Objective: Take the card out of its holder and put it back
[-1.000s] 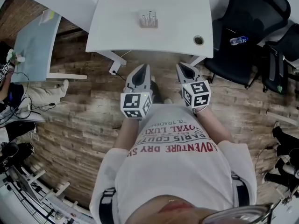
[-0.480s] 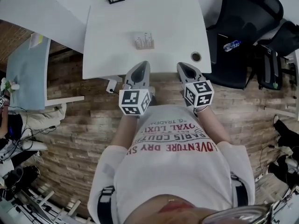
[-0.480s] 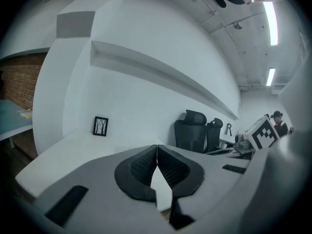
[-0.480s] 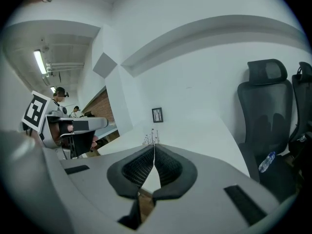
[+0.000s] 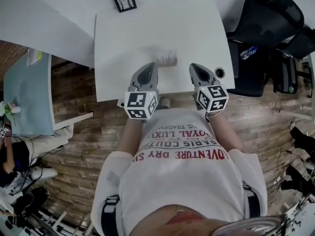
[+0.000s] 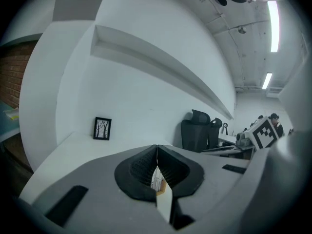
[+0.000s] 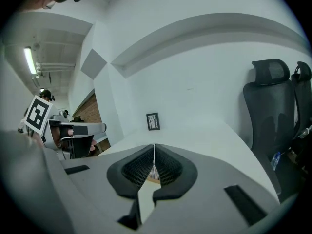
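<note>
Side table: A pale blue side table (image 5: 27, 95) stands off to the left, well apart from the work and no part of it.

Picture frame: A small black picture frame (image 5: 123, 0) sits at the far edge of the white table (image 5: 118, 53), out of reach of either tool.

Left gripper: The left gripper (image 5: 146, 72) hovers over the table's near edge with its jaws pressed together and nothing between them. It is pointed at the holder, apparently lined up to steady it. Its own camera shows the closed tips (image 6: 157, 149) with the holder glimpsed through the gap behind them.

Card holder: The card holder (image 5: 167, 59), small and clear, stands upright on the table just ahead of the two tools and between their lines of aim. The card looks to be in it, though it is too small to tell for certain.

Right gripper: The right gripper (image 5: 199, 73) mirrors its partner, jaws closed and empty (image 7: 154, 149), near the holder but not touching it.

Cable port: A round cable port (image 5: 219, 73) lies just to the right of the right gripper.

Chairs: Black office chairs (image 5: 266, 14) crowd the table's right side, with a water bottle (image 5: 248, 52) lying among them.

Stage: This looks like the approach. Both tools must open before any card can be drawn.
</note>
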Motion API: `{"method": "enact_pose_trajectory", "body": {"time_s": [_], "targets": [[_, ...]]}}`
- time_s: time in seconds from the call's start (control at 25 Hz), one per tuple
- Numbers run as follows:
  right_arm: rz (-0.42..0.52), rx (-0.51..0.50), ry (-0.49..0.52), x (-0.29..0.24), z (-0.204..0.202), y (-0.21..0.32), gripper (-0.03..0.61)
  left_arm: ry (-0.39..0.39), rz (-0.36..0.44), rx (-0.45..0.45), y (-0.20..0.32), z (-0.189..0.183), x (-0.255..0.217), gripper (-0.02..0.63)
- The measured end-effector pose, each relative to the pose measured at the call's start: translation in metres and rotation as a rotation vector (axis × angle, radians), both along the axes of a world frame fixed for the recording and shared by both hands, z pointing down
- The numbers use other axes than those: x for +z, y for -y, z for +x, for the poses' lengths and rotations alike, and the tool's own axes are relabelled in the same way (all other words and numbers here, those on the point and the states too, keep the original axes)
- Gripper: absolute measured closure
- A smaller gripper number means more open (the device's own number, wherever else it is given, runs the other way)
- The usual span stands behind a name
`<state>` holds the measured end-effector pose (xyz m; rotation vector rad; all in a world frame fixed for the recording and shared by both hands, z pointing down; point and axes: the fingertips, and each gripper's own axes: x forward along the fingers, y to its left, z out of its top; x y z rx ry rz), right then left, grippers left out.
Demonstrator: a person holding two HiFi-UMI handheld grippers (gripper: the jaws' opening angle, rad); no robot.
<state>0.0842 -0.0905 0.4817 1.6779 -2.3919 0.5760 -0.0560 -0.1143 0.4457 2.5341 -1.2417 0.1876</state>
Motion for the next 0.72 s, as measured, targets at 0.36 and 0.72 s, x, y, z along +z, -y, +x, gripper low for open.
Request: {"method": "enact_pose_trajectory", "body": {"time_s": [0.36,0.72], "targets": [[-0.067,-0.001,-0.011,0.023,-0.018,0.031,0.552,-0.001,-0.071,0.011,0.041,-0.022,0.023,0.589],[-0.057,-0.13,-0.049,0.037,-0.023,0.056,0.551,0.023,-0.13,-0.007,0.059,-0.015,0.043,0.589]]}}
